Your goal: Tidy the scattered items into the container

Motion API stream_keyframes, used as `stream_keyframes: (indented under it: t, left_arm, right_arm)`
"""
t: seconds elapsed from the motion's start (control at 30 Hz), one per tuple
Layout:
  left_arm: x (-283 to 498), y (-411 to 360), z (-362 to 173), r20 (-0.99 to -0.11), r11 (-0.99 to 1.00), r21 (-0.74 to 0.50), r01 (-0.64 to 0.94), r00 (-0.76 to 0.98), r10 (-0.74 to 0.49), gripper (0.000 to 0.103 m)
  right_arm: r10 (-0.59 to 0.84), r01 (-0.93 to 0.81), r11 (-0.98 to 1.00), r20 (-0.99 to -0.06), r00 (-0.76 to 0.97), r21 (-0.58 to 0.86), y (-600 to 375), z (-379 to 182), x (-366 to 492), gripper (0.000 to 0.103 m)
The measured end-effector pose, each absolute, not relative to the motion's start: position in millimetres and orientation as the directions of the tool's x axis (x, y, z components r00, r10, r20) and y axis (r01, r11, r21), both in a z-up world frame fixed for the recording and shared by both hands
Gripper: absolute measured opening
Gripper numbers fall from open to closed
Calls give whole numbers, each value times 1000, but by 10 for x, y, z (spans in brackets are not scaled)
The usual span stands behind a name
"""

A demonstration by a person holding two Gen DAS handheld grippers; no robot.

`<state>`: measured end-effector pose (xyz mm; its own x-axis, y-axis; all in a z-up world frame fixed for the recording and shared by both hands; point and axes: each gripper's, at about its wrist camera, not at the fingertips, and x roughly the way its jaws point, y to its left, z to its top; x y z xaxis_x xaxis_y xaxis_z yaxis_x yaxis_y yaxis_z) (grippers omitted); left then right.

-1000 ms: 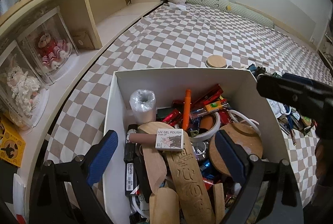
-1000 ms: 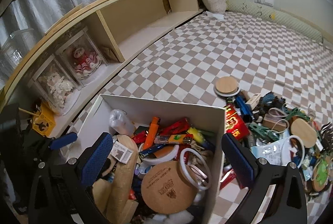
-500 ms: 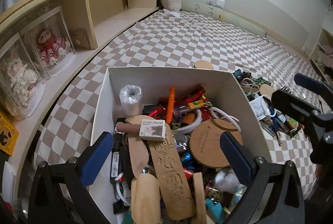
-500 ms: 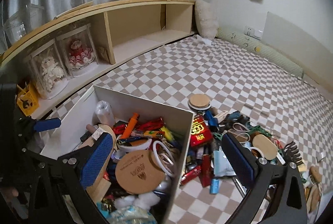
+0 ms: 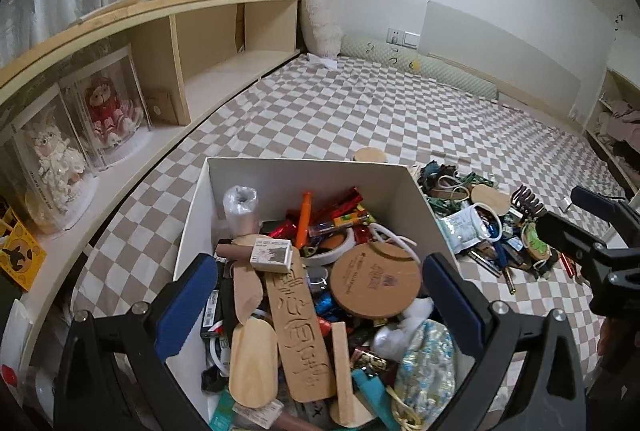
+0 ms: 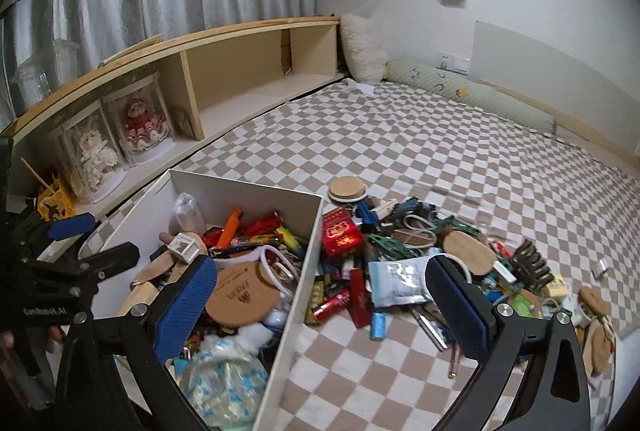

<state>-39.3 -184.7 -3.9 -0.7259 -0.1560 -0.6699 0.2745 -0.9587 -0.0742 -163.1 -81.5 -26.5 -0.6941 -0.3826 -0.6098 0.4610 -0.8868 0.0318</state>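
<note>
A white box (image 5: 308, 169) (image 6: 308, 243) on the checkered bed holds many small items, among them a round cork coaster (image 5: 376, 281) (image 6: 242, 297), a carved wooden board (image 5: 300, 327) and an orange marker (image 5: 305, 217). A pile of scattered items (image 6: 420, 255) (image 5: 480, 223) lies to the right of the box, with a red packet (image 6: 340, 237) at the box wall. My left gripper (image 5: 320, 307) is open and empty above the box. My right gripper (image 6: 320, 307) is open and empty above the box's right wall.
A wooden shelf (image 6: 192, 79) runs along the left with two doll cases (image 5: 76, 127). A round lid (image 6: 347, 187) lies on the bed beyond the pile. A pillow (image 6: 362, 47) and a long bolster (image 6: 472, 91) lie at the far end.
Both grippers have risen and pulled back, so more of the box, the pile and the room shows. Both stay open and empty.
</note>
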Motion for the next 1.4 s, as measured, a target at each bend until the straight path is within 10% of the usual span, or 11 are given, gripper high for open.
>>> stream_keyframes:
  t: [1.4]
  left_arm:
    - [140, -709, 58, -550, -985, -70, 157, -830, -93, 103]
  right_arm:
    - [-260, 290, -957, -527, -809, 27, 508, -419, -811, 103]
